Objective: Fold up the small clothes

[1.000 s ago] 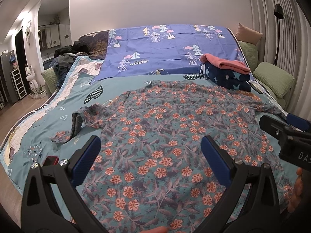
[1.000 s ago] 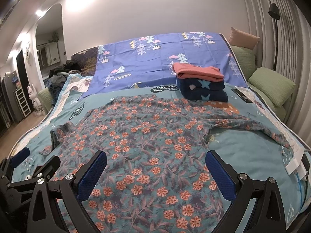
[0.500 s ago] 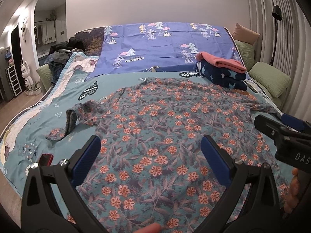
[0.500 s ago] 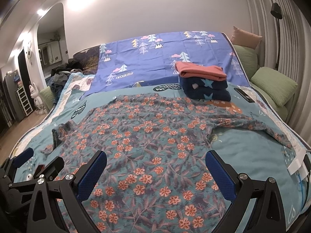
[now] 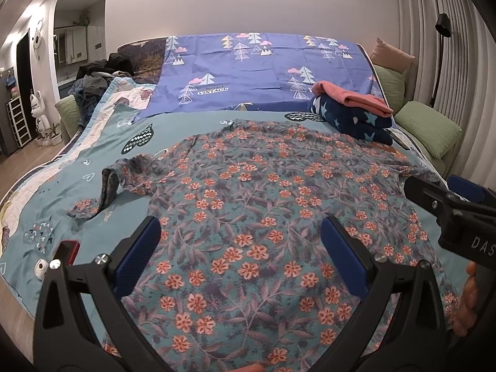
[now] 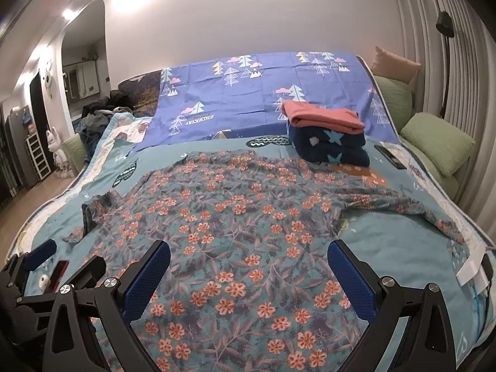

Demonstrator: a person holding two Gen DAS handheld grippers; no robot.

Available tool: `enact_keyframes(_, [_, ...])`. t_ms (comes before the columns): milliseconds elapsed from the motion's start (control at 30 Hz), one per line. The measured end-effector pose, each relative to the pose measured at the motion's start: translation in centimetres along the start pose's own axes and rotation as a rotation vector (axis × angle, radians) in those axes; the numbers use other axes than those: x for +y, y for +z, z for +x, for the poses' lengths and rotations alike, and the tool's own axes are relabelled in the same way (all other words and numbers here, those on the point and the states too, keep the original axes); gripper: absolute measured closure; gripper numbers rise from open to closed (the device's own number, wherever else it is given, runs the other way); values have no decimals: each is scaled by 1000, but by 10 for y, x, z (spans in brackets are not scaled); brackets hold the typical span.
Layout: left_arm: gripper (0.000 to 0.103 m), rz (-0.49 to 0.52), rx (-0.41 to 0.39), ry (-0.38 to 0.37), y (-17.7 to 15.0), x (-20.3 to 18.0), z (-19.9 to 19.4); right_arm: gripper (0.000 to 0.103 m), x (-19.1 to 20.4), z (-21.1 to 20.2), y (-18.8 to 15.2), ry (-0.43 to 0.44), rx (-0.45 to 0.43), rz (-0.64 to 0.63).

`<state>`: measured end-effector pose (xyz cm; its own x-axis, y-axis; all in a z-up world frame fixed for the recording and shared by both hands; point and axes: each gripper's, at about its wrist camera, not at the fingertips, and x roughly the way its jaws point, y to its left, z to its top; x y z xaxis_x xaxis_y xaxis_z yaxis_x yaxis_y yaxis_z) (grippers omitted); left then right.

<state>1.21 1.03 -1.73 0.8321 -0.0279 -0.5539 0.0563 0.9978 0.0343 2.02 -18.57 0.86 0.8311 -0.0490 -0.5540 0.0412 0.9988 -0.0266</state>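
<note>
A teal shirt with orange flowers point(image 5: 248, 192) point(image 6: 235, 223) lies spread flat on the bed, hem towards me, one sleeve crumpled at the left point(image 5: 105, 192) and the other stretched to the right point(image 6: 418, 207). My left gripper point(image 5: 240, 248) hovers open above the hem, nothing between its blue pads. My right gripper point(image 6: 249, 274) is open too, over the hem's right half. Each gripper shows in the other's view: the right one point(image 5: 449, 195) at the right edge, the left one point(image 6: 62, 260) at the lower left.
A folded stack, pink on navy star cloth point(image 6: 325, 136), sits behind the shirt. A small red device point(image 5: 68, 252) and a white one point(image 5: 42, 268) lie left of the hem. Green cushions point(image 6: 440, 142), a dark clothes pile point(image 5: 99, 74) and a black remote point(image 6: 389, 156) border the bed.
Both grippers have drifted slightly forward and upward over the hem. The shirt has not moved, and both stay open.
</note>
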Motion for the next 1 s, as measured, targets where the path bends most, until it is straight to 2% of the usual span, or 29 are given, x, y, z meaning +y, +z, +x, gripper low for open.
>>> enact_keyframes(200, [1, -18, 26, -4, 5, 15, 5, 0, 11, 4, 12, 41, 5, -17])
enact_keyframes(400, [1, -107, 84, -110, 8, 48, 23, 0, 19, 20, 34, 152, 68, -7])
enact_keyframes(500, [1, -167, 97, -94, 10, 81, 35, 0, 24, 25, 49, 175, 70, -25])
enact_keyframes(567, [3, -209, 101, -58, 14, 108, 45, 0, 29, 27, 61, 169, 53, -47])
enact_keyframes(633, [7, -266, 113, -15, 16, 138, 59, 0, 35, 33, 73, 159, 48, -69])
enact_keyframes(733, [21, -360, 136, 46, 20, 187, 91, 0, 39, 49, 82, 158, 71, -75])
enact_keyframes(867, [26, -510, 212, 23, 19, 238, 145, 0, 48, 80, 82, 154, 122, -105])
enact_keyframes(1000, [26, -763, 310, -62, 5, 280, 198, 0, 56, 112, 77, 146, 183, -142])
